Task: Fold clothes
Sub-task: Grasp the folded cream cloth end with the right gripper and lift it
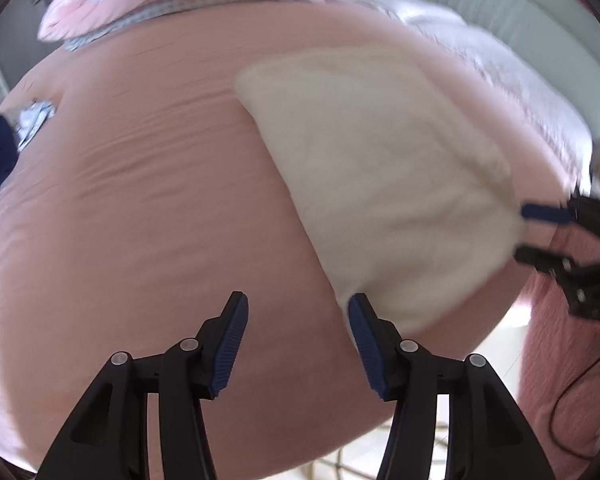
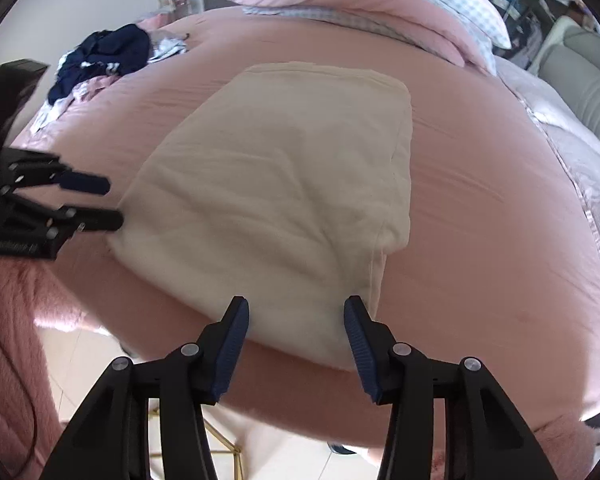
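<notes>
Soft cream folded garment (image 2: 276,184) on smooth pink bedsheet (image 2: 480,220), L tongs (image 1: 298,316) & R tongs (image 2: 296,318) spread, empty

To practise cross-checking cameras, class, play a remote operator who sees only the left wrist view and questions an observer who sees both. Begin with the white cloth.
Operator: Where does my left gripper sit relative to the cloth?
Observer: The right wrist view shows the left gripper open at the left corner of the folded white cloth. I cannot tell whether it is touching.
Operator: I see only a navy sliver at my left edge. What is it?
Observer: A rumpled heap of navy clothes at the far corner of the pink bed.
</notes>
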